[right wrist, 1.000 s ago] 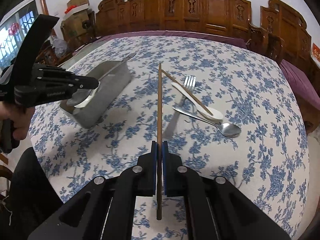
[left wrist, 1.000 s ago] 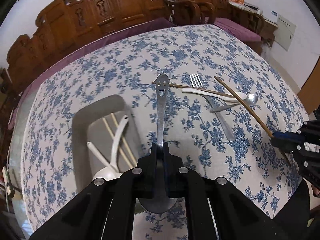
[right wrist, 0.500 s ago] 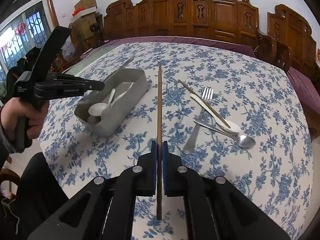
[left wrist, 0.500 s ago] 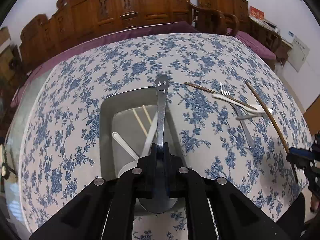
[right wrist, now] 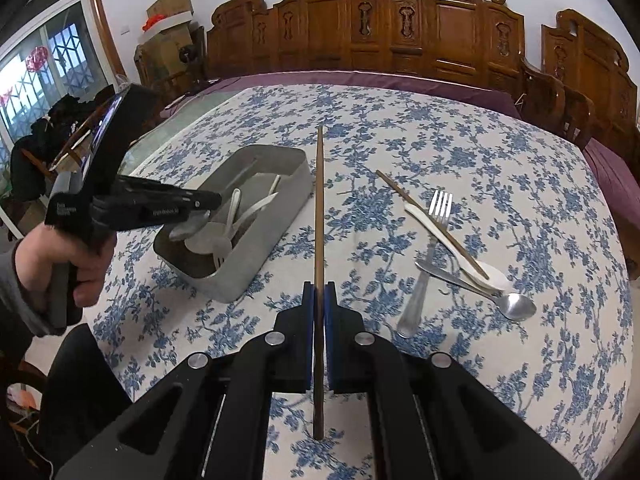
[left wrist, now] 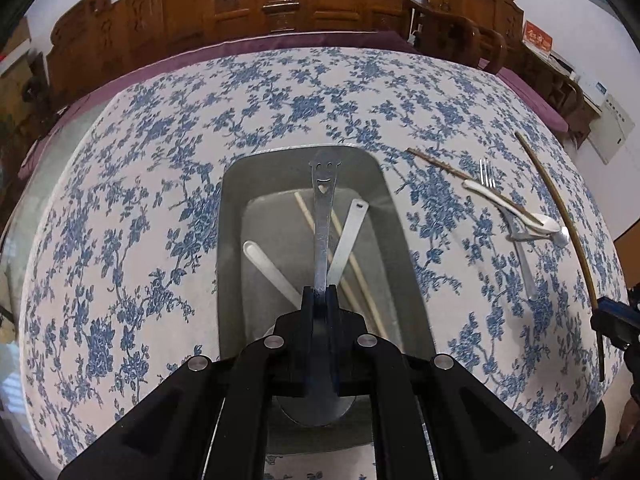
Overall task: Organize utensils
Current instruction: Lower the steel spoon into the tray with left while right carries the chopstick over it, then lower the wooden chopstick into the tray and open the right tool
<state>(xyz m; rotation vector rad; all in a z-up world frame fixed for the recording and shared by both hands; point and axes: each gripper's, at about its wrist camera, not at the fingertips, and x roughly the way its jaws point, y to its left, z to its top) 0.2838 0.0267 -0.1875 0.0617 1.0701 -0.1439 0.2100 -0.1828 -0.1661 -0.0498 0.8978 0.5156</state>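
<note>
Two tools in play: each pair of tongs has one utensil pinched, nothing let go.
Left view, tongs: left tongs point(left wrist: 320, 294) closed tight on the smiley spoon point(left wrist: 323, 216), handle pointing forward, bowl tucked back under the fingers.
Left view, place: spoon hangs over the metal tray point(left wrist: 230, 240), which holds pale chopsticks point(left wrist: 340, 246) and white plastic spoons point(left wrist: 270, 270).
Left view, risk: letting go from this height could make the spoon clatter or bounce onto the tray rim; lowering first looks safer.
Left view, pose: tool aimed along the tray's length, tipped downward.
Right view, tongs: right tongs point(right wrist: 319, 300) shut on the dark chopstick point(right wrist: 319, 208), gripped near its lower end.
Right view, place: chopstick held above the flowered tabletop point(right wrist: 520, 184), just beside the tray; fork point(right wrist: 428, 256), metal spoon point(right wrist: 480, 288), white spoon point(right wrist: 452, 244) and second chopstick point(right wrist: 424, 216) wait in a heap.
Right view, risk: long overhang may swing or slip; both tools could crowd each other at the tray.
Right view, pose: left hand point(right wrist: 52, 256) grips its handle low, seemingly level, though distortion blurs that.
</note>
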